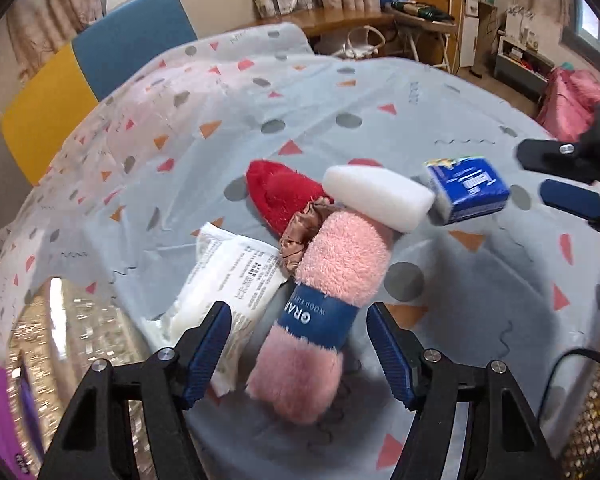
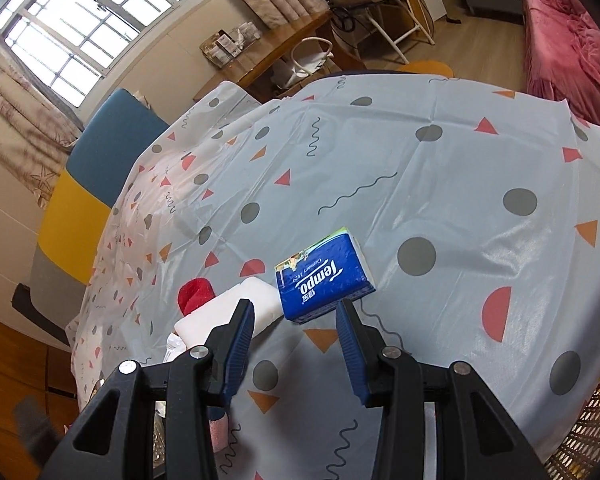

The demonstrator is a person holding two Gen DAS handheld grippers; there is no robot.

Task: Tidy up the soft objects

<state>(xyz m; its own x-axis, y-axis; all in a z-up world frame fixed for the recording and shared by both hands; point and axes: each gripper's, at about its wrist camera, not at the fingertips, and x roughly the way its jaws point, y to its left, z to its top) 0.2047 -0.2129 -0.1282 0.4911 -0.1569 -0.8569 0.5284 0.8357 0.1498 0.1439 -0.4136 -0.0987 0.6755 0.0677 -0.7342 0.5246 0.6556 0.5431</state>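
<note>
A rolled pink towel (image 1: 332, 292) with a blue band lies on the patterned tablecloth (image 1: 300, 92). My left gripper (image 1: 300, 344) is open, its jaws on either side of the towel's near end. Beyond the towel lie a red plush item (image 1: 278, 194), a brown satin scrunchie (image 1: 304, 228), a white sponge (image 1: 376, 196) and a white plastic packet (image 1: 228, 280). A blue Tempo tissue pack (image 2: 322, 276) lies just ahead of my right gripper (image 2: 296, 320), which is open and empty. The right gripper also shows in the left wrist view (image 1: 548, 176).
A wicker basket (image 1: 596, 420) sits at the table's right edge. A shiny container with a purple item (image 1: 0, 416) is at the near left. A blue and yellow chair (image 2: 88, 168) stands behind the table. A pink bed (image 2: 568, 40) is at the far right.
</note>
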